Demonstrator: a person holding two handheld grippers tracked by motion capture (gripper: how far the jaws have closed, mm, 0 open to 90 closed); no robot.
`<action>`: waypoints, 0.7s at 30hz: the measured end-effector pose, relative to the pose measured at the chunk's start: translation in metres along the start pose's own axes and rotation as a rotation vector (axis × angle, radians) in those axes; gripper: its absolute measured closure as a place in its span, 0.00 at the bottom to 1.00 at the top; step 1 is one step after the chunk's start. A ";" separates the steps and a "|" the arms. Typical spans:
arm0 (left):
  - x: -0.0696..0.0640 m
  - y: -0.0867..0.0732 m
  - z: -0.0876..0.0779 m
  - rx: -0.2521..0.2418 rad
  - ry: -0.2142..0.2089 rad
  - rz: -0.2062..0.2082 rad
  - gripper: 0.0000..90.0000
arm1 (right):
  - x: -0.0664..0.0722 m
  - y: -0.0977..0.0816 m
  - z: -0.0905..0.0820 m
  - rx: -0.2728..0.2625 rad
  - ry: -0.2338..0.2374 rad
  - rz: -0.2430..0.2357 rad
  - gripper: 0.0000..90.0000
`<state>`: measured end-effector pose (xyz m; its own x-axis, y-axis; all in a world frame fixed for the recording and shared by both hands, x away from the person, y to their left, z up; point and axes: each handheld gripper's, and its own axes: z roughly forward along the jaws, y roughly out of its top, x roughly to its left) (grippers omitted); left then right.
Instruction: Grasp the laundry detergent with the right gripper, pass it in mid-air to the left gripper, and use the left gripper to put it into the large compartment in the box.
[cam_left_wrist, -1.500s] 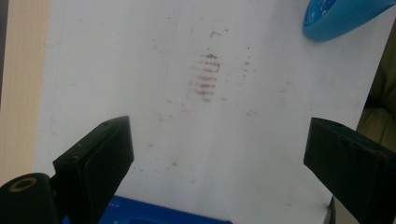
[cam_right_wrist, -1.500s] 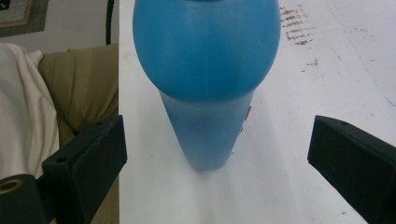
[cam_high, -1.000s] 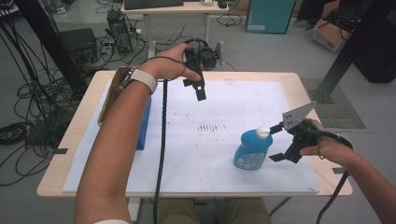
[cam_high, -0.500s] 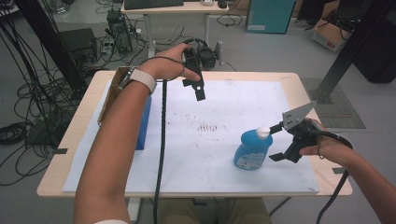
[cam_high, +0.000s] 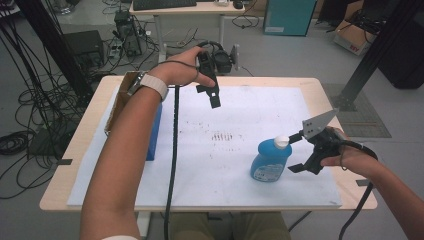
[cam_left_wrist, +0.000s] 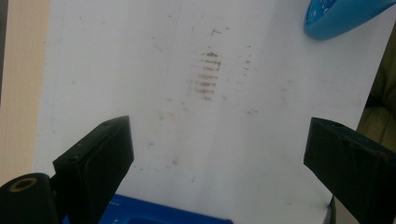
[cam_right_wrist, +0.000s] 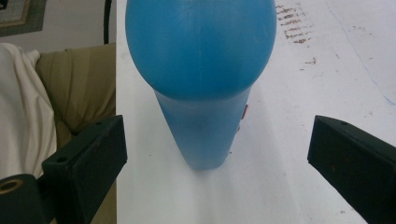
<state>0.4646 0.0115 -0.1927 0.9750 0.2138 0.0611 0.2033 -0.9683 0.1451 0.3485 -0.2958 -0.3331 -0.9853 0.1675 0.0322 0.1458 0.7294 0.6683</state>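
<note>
A blue bottle with a white cap stands upright on the white sheet at the front right. My right gripper lies level just to its right, open, with the jaws wide apart. In the right gripper view the bottle stands straight ahead of the right gripper, in line with the gap, and neither pad touches it. My left gripper hangs above the far middle of the sheet, pointing down, open and holding nothing. The left gripper view has the left gripper over bare sheet, with the bottle at the top right.
A blue box lies along the sheet's left edge, beside a cardboard box; the blue box also peeks in under the left jaws. Brown smears mark the sheet's middle. The wooden table ends close to the sheet on every side.
</note>
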 end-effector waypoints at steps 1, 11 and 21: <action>0.000 0.000 0.000 0.002 -0.003 -0.001 0.10 | 0.000 0.000 0.000 0.000 0.000 0.000 0.05; 0.001 -0.001 0.000 0.003 0.000 0.001 0.10 | 0.000 0.000 0.001 0.002 0.002 0.003 0.05; 0.001 -0.001 0.000 0.004 -0.004 0.001 0.10 | -0.001 0.000 0.002 -0.003 0.000 -0.004 0.05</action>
<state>0.4658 0.0130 -0.1927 0.9755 0.2124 0.0571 0.2027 -0.9690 0.1415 0.3496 -0.2948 -0.3345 -0.9859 0.1647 0.0301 0.1421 0.7281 0.6706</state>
